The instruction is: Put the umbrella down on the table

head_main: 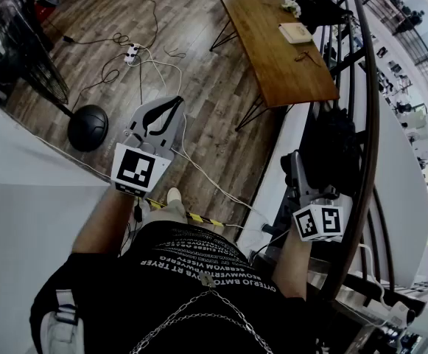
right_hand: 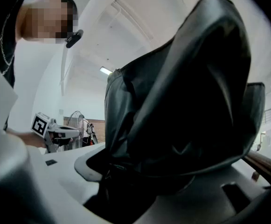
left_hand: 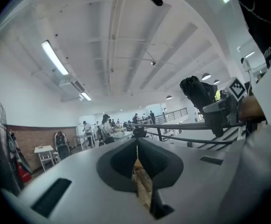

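A black folded umbrella (head_main: 335,150) stands upright in my right gripper (head_main: 296,169), which is shut on it beside a dark railing. In the right gripper view its black fabric (right_hand: 182,101) fills the gap between the jaws of the right gripper (right_hand: 140,176) and hides the fingertips. My left gripper (head_main: 172,105) hangs over the wooden floor, level, with its jaws shut and nothing between them. In the left gripper view the pads of the left gripper (left_hand: 136,164) meet, and the umbrella (left_hand: 196,91) shows at the right. The long wooden table (head_main: 272,54) lies farther ahead.
On the table's far end lie a white box (head_main: 295,32) and a black bag (head_main: 318,9). A curved black railing (head_main: 370,124) runs along the right. At the left stands a fan (head_main: 22,43) with a round base (head_main: 88,127). A power strip (head_main: 132,52) and cables lie on the floor.
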Available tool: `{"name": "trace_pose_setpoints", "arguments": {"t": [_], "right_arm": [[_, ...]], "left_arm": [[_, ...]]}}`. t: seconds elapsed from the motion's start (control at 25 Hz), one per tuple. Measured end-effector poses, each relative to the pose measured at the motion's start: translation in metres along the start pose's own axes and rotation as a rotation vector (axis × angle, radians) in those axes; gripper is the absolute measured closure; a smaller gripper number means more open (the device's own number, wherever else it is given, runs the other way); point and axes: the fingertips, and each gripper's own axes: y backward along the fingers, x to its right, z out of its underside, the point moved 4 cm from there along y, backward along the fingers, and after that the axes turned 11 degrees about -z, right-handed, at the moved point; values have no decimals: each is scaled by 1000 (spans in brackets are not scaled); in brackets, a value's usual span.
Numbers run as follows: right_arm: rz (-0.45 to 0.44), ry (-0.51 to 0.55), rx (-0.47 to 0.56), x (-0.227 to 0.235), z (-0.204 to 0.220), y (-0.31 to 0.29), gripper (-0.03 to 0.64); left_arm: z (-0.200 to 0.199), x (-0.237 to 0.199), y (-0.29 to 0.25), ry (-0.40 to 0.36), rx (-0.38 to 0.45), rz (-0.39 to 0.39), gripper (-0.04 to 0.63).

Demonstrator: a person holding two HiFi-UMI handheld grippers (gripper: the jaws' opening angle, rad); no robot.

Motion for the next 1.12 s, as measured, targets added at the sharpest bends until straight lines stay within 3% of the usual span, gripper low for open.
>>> {"name": "trace_pose_setpoints", "arguments": {"t": [0.24,0.52,0.88,1.12], "right_arm": [[-73,87,-50,-34,10,47,334],[-73,12,-8,-62,11,123,334],[-37,-17,35,-81,9,138,333],[-6,-27,42,-91,6,122,334]], "left_arm": [[-34,64,54,-40,60,-1,566],[-51,114,124,-81,76,36,566],[-58,96,137,-121,56,17,566],[-52,72,135,-77,61,33,566]]}}
